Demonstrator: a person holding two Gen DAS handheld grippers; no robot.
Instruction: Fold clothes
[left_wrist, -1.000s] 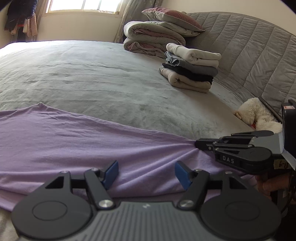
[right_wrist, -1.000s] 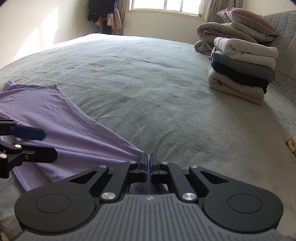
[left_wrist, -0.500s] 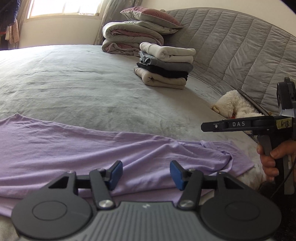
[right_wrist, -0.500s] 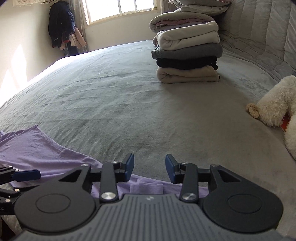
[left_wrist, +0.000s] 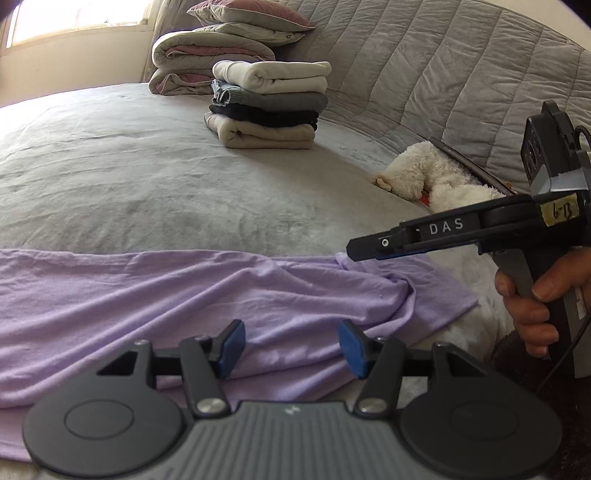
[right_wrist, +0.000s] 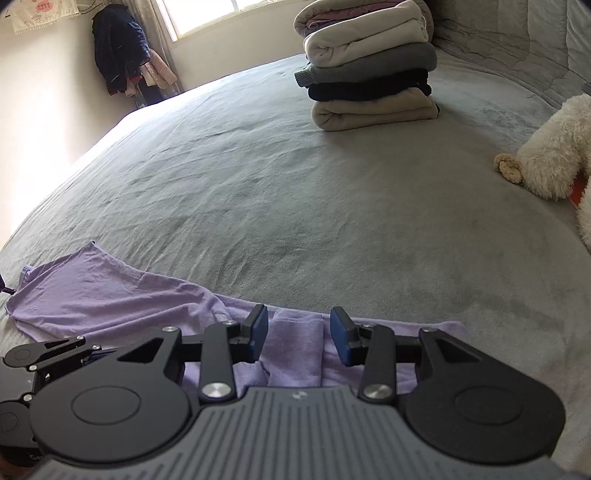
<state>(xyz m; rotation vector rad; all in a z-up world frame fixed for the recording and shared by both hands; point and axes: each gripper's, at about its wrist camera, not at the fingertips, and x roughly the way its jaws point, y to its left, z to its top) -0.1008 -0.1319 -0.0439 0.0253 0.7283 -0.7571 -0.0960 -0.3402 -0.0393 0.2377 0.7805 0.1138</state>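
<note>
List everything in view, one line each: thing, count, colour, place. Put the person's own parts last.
purple garment: 1, lilac, spread along the near edge of the bed, partly folded at its right end
bed cover: 1, grey, under everything
stack of folded clothes: 1 stack, cream, grey, black and beige layers, far side of the bed
folded quilts and pillows: 1 pile, grey and pink, behind the stack
plush toy: 1, white, right, by the quilted headboard
hanging clothes: several, dark and pink, far corner
window: 1, bright, far wall
left gripper: 1, black, blue pads, open over the garment
right gripper: 1, black, open
hand: 1, holding the right gripper's handle
</note>
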